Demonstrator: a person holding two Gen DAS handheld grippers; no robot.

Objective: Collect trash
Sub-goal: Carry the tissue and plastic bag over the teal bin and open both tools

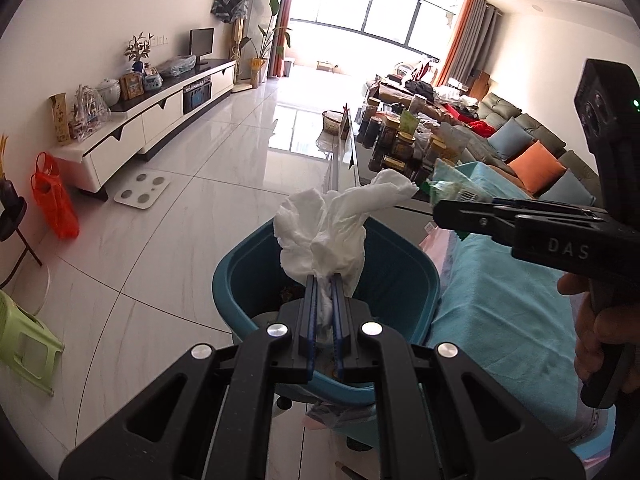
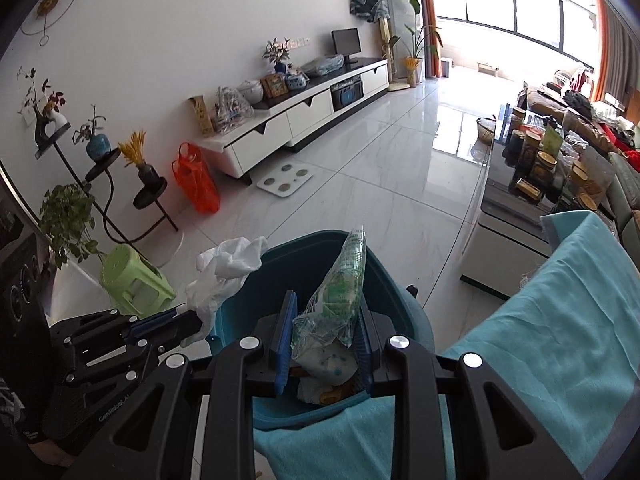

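1. My left gripper (image 1: 325, 280) is clamped on a crumpled white tissue (image 1: 332, 228), held over the teal bin (image 1: 236, 276). Most of the wad flops up and past the far rim, so on release it could snag the rim or drop to the floor.
2. My right gripper (image 2: 326, 320) pinches a green-printed plastic wrapper (image 2: 340, 292) over the same bin. It's light and may cling to a pad.
3. The grippers sit close together: collision risk.
4. The bin sits just beside the teal cloth (image 2: 560, 320) on the right; a nudge may tip it.

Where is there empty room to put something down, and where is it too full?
Free: the white floor between the TV cabinet and the coffee table, and the teal cloth beside the teal bin. Crowded: the coffee table, packed with jars, and the cabinet top.
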